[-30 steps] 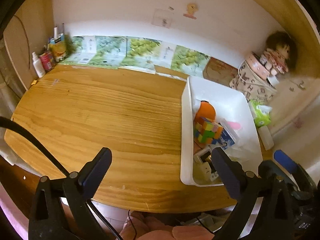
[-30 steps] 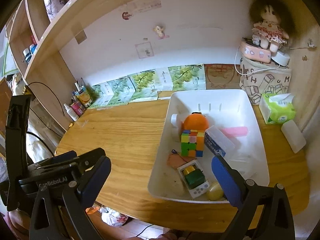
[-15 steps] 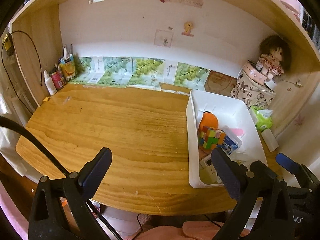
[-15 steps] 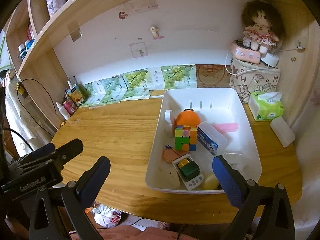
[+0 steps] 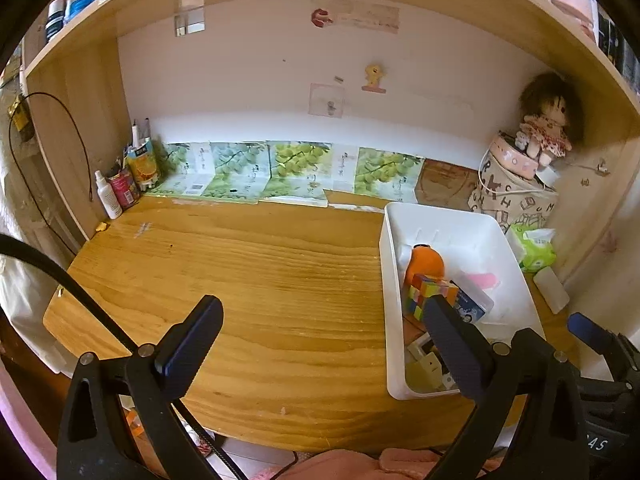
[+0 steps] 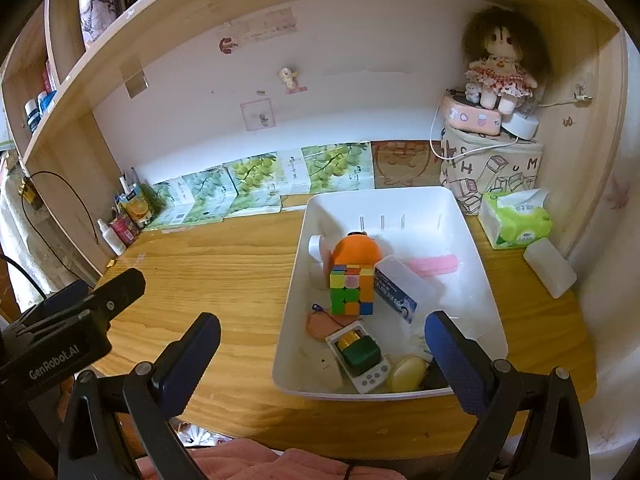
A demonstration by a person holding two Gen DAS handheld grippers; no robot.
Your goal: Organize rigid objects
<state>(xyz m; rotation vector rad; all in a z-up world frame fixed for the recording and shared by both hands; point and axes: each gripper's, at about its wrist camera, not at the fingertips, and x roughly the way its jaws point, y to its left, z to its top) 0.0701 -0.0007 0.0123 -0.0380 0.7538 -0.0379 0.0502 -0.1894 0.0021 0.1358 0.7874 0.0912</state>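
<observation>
A white bin [image 6: 472, 236] [image 5: 390, 248] stands on the right side of the wooden desk [image 5: 260, 280]. It holds an orange round toy [image 6: 356, 252], a colour cube [image 6: 352, 288], a white and blue box [image 6: 400, 292], a pink bar [image 6: 434, 265], a white handheld game [image 6: 358, 354] with a green block on it, and a yellow round item [image 6: 408, 372]. My left gripper [image 5: 320, 344] is open and empty, held back over the desk's front edge. My right gripper [image 6: 320, 354] is open and empty, in front of the bin.
Green grape-print packets [image 5: 280, 172] lean on the back wall. Bottles and a juice carton [image 5: 124, 184] stand at the back left. A printed bag with a doll [image 6: 496, 68] on top, a tissue pack [image 6: 516, 220] and a white box [image 6: 550, 266] sit right of the bin.
Both grippers have drawn back and up from the desk, so the desk and bin look smaller and the shelf above comes into view. Both stay open and empty.
</observation>
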